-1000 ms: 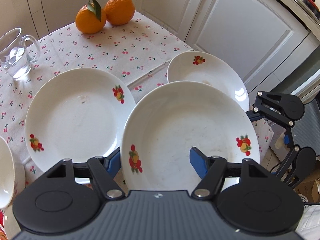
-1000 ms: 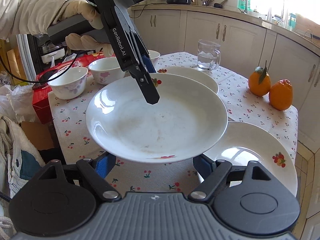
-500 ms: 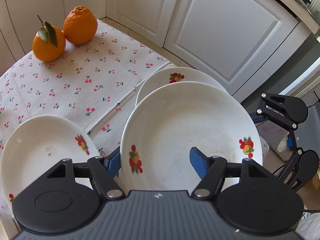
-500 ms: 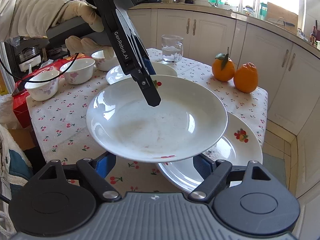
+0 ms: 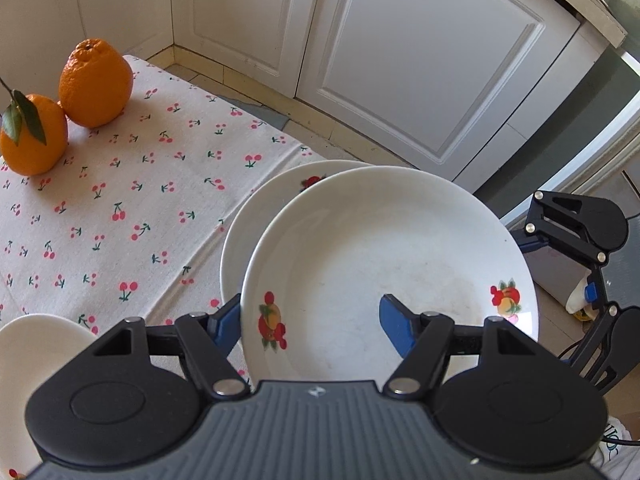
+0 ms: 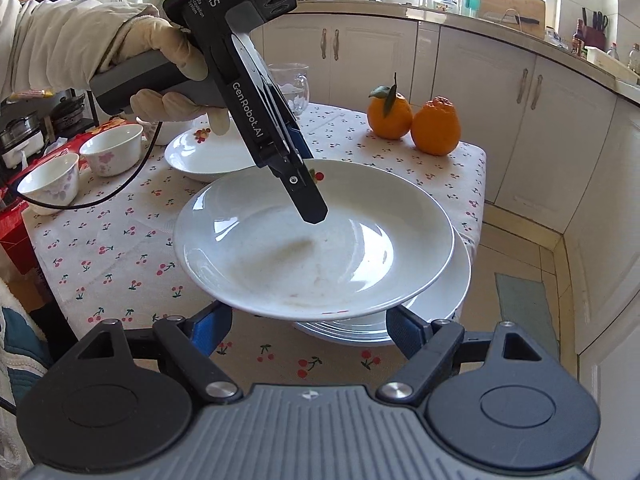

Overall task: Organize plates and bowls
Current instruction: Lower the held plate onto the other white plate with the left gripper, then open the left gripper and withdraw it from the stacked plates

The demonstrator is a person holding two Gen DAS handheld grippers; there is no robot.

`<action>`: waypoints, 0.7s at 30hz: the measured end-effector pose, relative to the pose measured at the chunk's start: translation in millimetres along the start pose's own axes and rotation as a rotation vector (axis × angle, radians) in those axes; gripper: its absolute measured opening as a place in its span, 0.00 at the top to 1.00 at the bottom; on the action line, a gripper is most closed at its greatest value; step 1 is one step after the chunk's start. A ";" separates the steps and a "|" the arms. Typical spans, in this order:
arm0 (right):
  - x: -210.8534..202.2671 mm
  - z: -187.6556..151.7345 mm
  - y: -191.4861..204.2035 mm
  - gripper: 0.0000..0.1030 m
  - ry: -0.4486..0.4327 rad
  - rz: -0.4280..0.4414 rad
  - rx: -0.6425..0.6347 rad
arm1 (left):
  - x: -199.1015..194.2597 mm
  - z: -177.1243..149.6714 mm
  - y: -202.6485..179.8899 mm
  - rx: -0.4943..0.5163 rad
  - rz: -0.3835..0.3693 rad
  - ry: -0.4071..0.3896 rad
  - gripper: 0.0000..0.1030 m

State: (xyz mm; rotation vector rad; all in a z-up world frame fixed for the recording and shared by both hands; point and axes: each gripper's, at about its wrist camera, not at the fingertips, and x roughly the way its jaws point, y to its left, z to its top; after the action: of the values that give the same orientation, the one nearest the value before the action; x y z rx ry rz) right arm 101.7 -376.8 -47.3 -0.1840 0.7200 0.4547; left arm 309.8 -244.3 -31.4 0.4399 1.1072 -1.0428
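Note:
My left gripper (image 5: 312,320) is shut on the near rim of a white plate (image 5: 392,256) with fruit prints and holds it in the air, just above a second plate (image 5: 256,216) lying at the table's corner. In the right wrist view the held plate (image 6: 312,240) hovers over that lower plate (image 6: 440,300), with the left gripper (image 6: 308,196) clamped on its far rim. My right gripper (image 6: 308,328) is open, its blue fingers either side of the held plate's near rim, below it. A third plate (image 6: 208,152) and two bowls (image 6: 112,148) (image 6: 48,176) sit further back.
Two oranges (image 6: 412,120) and a glass mug (image 6: 294,88) stand on the cherry-print tablecloth (image 5: 120,200). The table edge and tiled floor (image 6: 520,264) lie right of the plates. White cabinets (image 5: 400,60) stand behind. A cable (image 6: 100,196) trails from the left gripper.
The left gripper has carried the held plate rightwards across the table until it hangs over the corner plate. The right gripper has followed beneath it, still open.

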 end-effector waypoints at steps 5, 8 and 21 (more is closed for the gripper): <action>-1.4 -1.9 -3.1 0.15 0.006 -0.015 0.019 | 9.6 6.6 -0.9 0.007 -0.004 0.005 0.32; -1.1 -2.0 -4.7 0.15 0.010 -0.021 0.033 | 14.9 10.0 -0.2 0.007 -0.006 0.007 0.32; 3.3 -0.3 -8.1 0.15 0.047 -0.036 0.101 | 29.3 15.0 0.3 0.017 -0.003 0.014 0.32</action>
State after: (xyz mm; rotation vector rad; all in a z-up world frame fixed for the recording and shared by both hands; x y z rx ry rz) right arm 107.4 -382.9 -49.6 -0.1129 0.7830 0.3799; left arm 319.7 -268.8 -50.9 0.4602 1.1127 -1.0544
